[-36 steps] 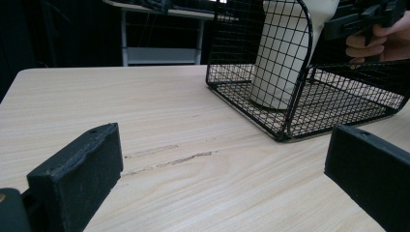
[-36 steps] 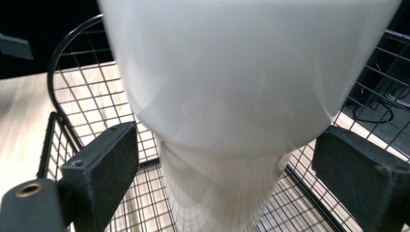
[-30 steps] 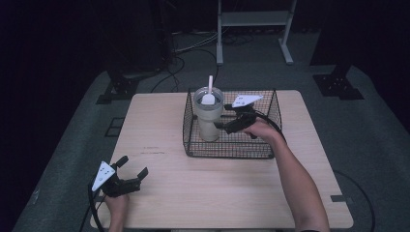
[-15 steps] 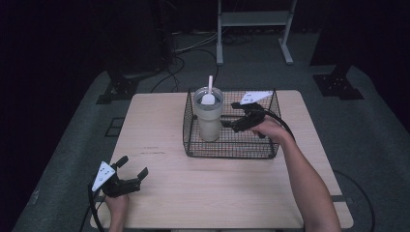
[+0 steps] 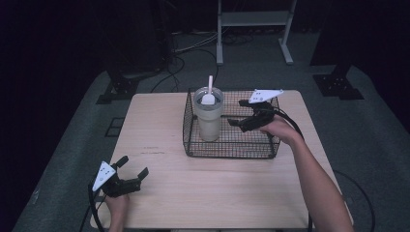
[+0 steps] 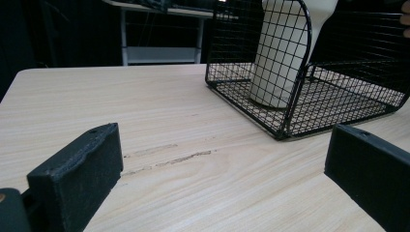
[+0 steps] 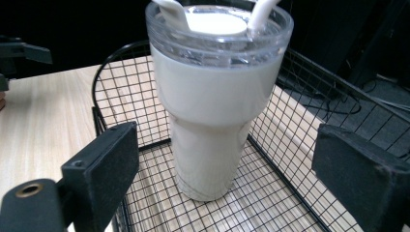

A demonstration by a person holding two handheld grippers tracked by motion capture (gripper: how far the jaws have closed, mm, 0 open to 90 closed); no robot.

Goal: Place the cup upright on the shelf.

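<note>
High view, near to far. Left gripper (image 5: 129, 175) at 7 o'clock on the table (image 5: 159, 125): jaws apart, empty, idle. Right gripper (image 5: 238, 124) inside the wire basket (image 5: 227, 154) at 1 o'clock: jaws spread wide, empty, just beside the tumbler (image 5: 209, 118). Tumbler upright in the basket's left end, lid on, straw (image 5: 211, 83) upright.

Step, as judged: either the approach to grip the tumbler or the retreat after setting it down; cannot tell which. If gripping: advance level, jaws either side of the body, below the lid. Obstructions: basket walls limit sideways travel; straw and lid rim liable to snag. Beyond the table at 12 o'clock: cables, metal stand.
</note>
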